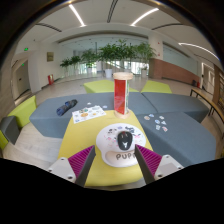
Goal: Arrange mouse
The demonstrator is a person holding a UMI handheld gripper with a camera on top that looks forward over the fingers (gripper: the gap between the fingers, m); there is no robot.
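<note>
A white computer mouse [120, 143] with a cartoon face and the letters "PUPP" sits between my fingers, over a yellow table top [95, 130]. My gripper [118, 158] is shut on the mouse: the left pad [86, 160] and the right pad [148, 158] both meet its sides. The rear of the mouse is hidden below, between the fingers.
A tall red cup [121, 94] stands on the yellow top beyond the mouse. A white printed card [88, 114] lies ahead to the left, a dark object [66, 106] on the grey surface [50, 118] beyond it. A sheet with dots [157, 122] lies to the right.
</note>
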